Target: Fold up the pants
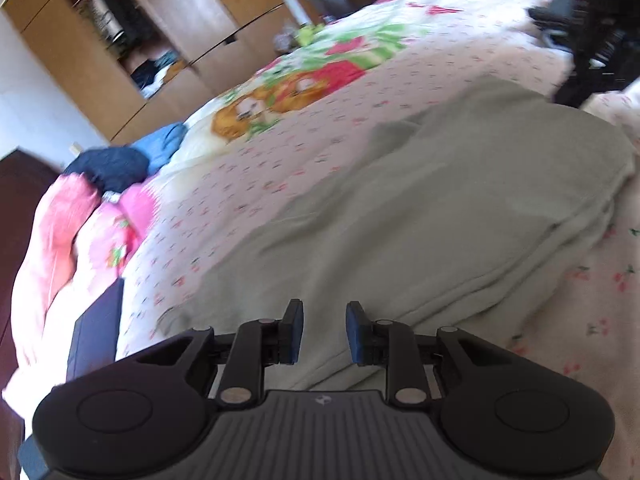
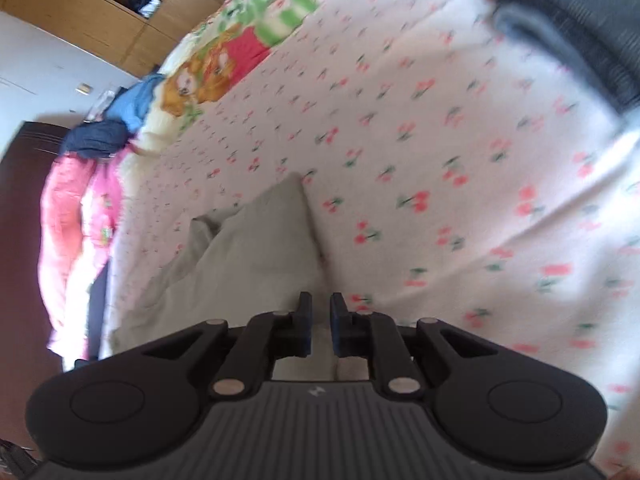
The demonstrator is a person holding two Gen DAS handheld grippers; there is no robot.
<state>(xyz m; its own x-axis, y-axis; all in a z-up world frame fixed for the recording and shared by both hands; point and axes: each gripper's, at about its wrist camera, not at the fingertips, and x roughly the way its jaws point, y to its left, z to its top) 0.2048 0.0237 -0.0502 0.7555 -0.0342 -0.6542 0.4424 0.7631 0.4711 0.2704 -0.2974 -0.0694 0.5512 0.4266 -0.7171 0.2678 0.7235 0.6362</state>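
The pale grey-green pants (image 1: 420, 208) lie folded in layers on the cherry-print bedspread (image 1: 280, 152). My left gripper (image 1: 324, 332) hovers over their near edge, open and empty. In the right wrist view the pants (image 2: 248, 256) stretch to the left, with a pointed corner towards the far side. My right gripper (image 2: 320, 328) is at the pants' right edge, its jaws a narrow gap apart with nothing visibly between them. The other gripper shows as a dark blurred shape at the top right of the left wrist view (image 1: 592, 40).
A pile of blue and dark clothes (image 1: 132, 160) and pink bedding (image 1: 68, 232) lie at the bed's far left end. Wooden wardrobes (image 1: 168, 28) stand behind the bed. A dark board (image 1: 96, 332) leans at the bed's left side.
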